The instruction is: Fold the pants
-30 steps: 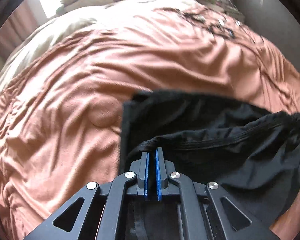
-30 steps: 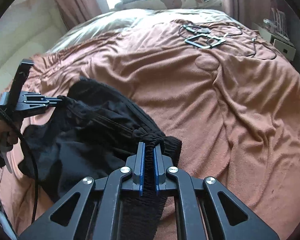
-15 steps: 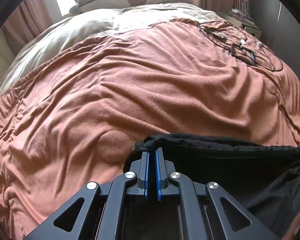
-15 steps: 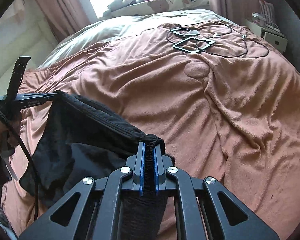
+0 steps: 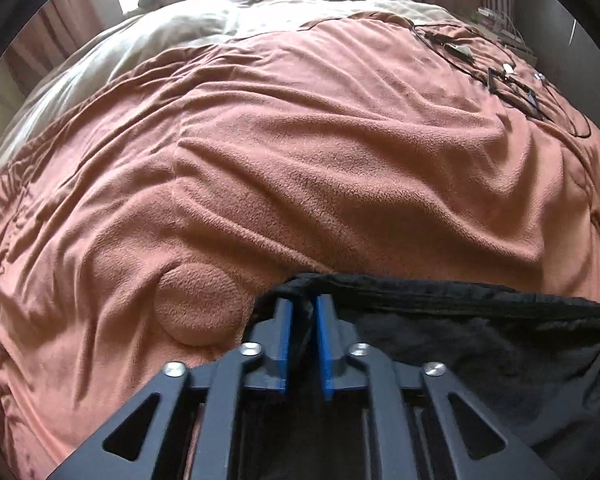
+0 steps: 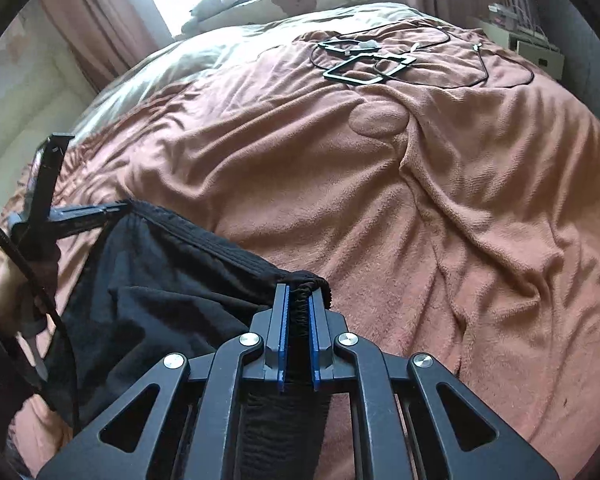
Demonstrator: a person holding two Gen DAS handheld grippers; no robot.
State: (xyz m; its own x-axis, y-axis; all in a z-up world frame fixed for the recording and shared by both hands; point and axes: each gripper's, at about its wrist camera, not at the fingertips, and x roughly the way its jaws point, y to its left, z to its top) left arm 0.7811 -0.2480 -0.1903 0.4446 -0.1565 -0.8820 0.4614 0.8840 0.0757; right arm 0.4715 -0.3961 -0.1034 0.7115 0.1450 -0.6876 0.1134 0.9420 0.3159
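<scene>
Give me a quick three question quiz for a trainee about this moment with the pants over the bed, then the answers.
1. True or false: the left gripper and the right gripper each pinch the waistband of the black pants.
2. What lies under the pants? A. a wooden floor B. a pink blanket C. a glass table
3. Fill in: far across the blanket, near the cream bedding, lie black ____ and flat frames.

Key: 1 true; 2 B; 3 cables
</scene>
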